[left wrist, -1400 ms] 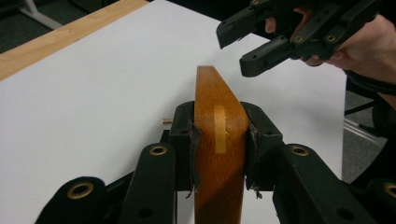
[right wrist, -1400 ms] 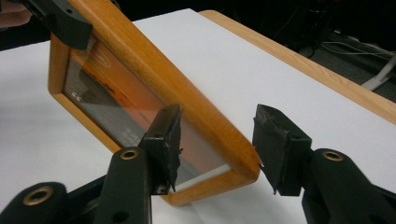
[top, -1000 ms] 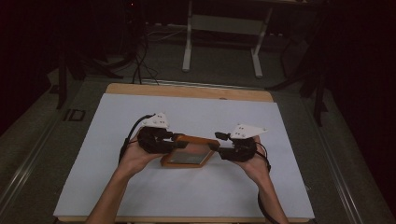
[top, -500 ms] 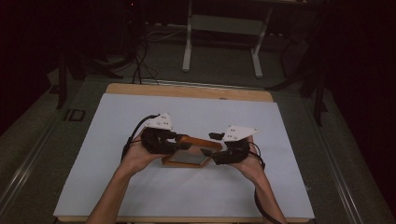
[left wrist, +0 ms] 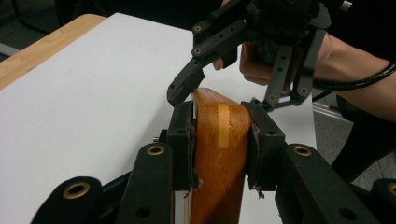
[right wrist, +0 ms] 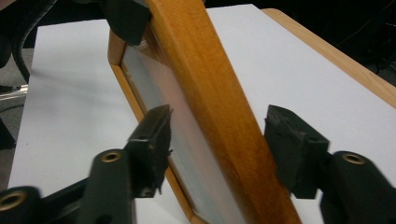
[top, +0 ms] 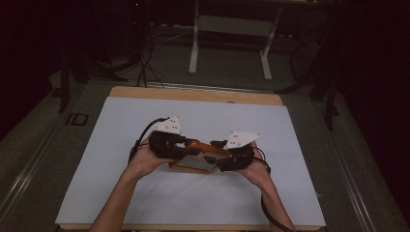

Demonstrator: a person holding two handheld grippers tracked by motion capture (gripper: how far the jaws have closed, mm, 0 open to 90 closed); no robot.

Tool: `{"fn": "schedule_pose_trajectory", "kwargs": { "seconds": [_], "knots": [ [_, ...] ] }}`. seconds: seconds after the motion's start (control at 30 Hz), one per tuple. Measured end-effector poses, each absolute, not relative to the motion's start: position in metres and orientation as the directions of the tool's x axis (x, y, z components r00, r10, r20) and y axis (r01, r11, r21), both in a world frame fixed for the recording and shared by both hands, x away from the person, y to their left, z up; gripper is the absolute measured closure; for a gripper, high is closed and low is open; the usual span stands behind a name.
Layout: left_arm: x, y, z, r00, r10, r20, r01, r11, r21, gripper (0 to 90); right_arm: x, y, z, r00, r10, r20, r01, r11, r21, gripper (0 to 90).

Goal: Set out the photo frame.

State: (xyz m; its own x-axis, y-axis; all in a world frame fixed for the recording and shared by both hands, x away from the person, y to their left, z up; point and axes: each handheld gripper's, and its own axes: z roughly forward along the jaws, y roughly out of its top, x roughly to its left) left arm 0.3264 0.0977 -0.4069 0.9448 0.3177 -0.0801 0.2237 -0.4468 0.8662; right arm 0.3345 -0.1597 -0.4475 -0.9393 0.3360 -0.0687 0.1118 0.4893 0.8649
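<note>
The frame point(top: 196, 157) is held tilted above the table point(top: 96, 183), clamped at its left end by the left gripper point(left wrist: 219, 140); the right gripper point(right wrist: 217, 140) is released, its jaws just closing slightly, astride the frame's edge untouched

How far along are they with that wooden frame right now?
Done: the wooden frame is lifted on edge, clamped by the left gripper at one end. In hand: the right gripper straddles the opposite rail, its jaws just closing in but its pads not yet touching wood. Left: closing that second grip, then moving or setting the frame on the white table.
</note>
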Motion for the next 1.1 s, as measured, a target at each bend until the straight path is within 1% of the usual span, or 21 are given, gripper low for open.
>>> {"fn": "schedule_pose_trajectory", "kwargs": {
  "seconds": [0.07,0.23,0.4,0.57,0.73,0.87,1.1],
  "knots": [
    [0.327,0.098,-0.407,0.945,0.318,-0.081,0.224,-0.443,0.868,67.4,0.334,-0.161,-0.447,-0.938,0.34,-0.071,0.113,0.491,0.864,48.0],
    [0.328,0.098,-0.408,0.942,0.323,-0.097,0.237,-0.432,0.87,65.8,0.334,-0.164,-0.447,-0.938,0.339,-0.076,0.107,0.491,0.865,52.1],
    [0.333,0.1,-0.409,0.929,0.344,-0.134,0.276,-0.406,0.871,60.1,0.333,-0.17,-0.446,-0.945,0.321,-0.066,0.104,0.484,0.869,60.4],
    [0.337,0.101,-0.41,0.92,0.35,-0.175,0.306,-0.365,0.879,56.6,0.331,-0.17,-0.446,-0.945,0.316,-0.08,0.092,0.495,0.864,62.9],
    [0.342,0.111,-0.41,0.903,0.369,-0.221,0.338,-0.29,0.895,46.3,0.329,-0.174,-0.446,-0.945,0.315,-0.088,0.088,0.505,0.858,66.6],
    [0.341,0.119,-0.414,0.889,0.403,-0.218,0.343,-0.27,0.9,40.9,0.33,-0.179,-0.446,-0.941,0.329,-0.077,0.103,0.498,0.861,68.5],
    [0.341,0.126,-0.422,0.869,0.444,-0.216,0.348,-0.24,0.906,34.9,0.33,-0.184,-0.447,-0.942,0.328,-0.068,0.113,0.501,0.858,68.8]
  ]
}}
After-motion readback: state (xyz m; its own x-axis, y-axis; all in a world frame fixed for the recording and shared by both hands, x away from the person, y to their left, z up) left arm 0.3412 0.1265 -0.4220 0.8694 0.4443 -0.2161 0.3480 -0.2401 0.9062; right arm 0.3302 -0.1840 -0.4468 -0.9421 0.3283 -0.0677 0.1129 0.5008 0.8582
